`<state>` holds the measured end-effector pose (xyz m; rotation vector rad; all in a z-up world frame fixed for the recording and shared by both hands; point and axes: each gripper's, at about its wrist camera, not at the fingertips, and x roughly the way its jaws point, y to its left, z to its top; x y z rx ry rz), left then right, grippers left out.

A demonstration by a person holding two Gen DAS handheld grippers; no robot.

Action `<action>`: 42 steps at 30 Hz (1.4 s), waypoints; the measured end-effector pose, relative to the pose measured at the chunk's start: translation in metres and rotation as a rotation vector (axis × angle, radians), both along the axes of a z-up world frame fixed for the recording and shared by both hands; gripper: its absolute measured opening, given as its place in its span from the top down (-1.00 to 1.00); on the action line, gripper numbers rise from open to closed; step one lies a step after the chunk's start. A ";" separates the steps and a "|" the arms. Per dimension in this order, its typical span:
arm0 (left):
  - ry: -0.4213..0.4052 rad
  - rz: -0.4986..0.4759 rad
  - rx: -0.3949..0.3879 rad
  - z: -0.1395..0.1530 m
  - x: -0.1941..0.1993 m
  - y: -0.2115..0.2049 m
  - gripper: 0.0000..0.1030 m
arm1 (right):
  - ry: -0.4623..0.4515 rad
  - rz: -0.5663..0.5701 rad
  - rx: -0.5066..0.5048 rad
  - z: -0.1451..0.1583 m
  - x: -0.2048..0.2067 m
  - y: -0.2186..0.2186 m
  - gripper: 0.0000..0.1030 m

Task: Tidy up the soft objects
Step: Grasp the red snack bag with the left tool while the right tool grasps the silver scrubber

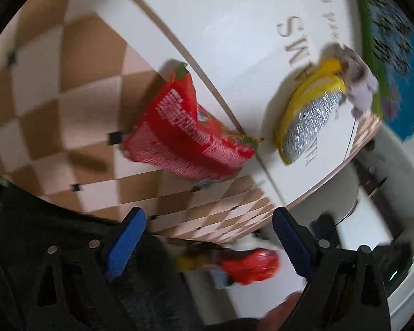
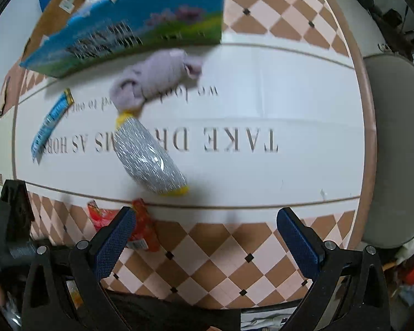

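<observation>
A red snack bag (image 1: 190,138) lies on the table's checkered border; it also shows in the right wrist view (image 2: 140,229) beside my right gripper's left finger. A silver and yellow snack bag (image 2: 149,157) lies on the white tablecloth (image 2: 262,104), touching a lilac plush toy (image 2: 157,77) behind it. Both show in the left wrist view, the bag (image 1: 309,115) and the plush (image 1: 358,80). A blue wrapper (image 2: 49,124) lies at the left. My left gripper (image 1: 207,245) is open and empty, off the table's edge. My right gripper (image 2: 204,242) is open and empty over the near border.
A cardboard box with a blue and green picture (image 2: 132,24) stands at the back of the table, right behind the plush. A grey chair (image 2: 397,149) stands at the right end. Clutter lies below the table edge in the left wrist view, including a red object (image 1: 251,267).
</observation>
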<state>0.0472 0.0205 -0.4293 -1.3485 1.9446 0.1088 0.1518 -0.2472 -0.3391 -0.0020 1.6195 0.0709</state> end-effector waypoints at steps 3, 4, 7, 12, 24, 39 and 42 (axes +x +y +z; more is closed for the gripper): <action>0.057 0.064 0.009 -0.018 0.001 -0.006 -0.72 | 0.005 -0.001 0.007 -0.002 -0.008 0.002 -1.00; 0.068 0.082 0.011 -0.022 0.002 -0.008 -0.52 | 0.004 -0.001 0.006 -0.003 -0.011 0.003 -1.00; 0.068 0.015 0.054 -0.029 0.012 -0.015 0.00 | -0.002 0.011 0.007 -0.002 -0.012 0.010 -1.00; -0.034 -0.233 0.201 -0.011 0.040 -0.024 0.02 | -0.014 0.047 0.003 0.003 -0.001 0.021 -1.00; -0.338 -1.225 0.775 0.036 0.117 -0.065 0.02 | 0.040 0.169 -0.008 -0.060 0.041 0.075 -0.78; -0.212 -0.491 0.464 0.033 0.124 0.021 -0.10 | 0.205 0.013 0.189 -0.078 0.032 0.058 -0.52; -0.189 -0.469 0.500 0.026 0.132 0.029 -0.11 | 0.178 0.017 0.168 -0.076 0.035 0.056 -0.54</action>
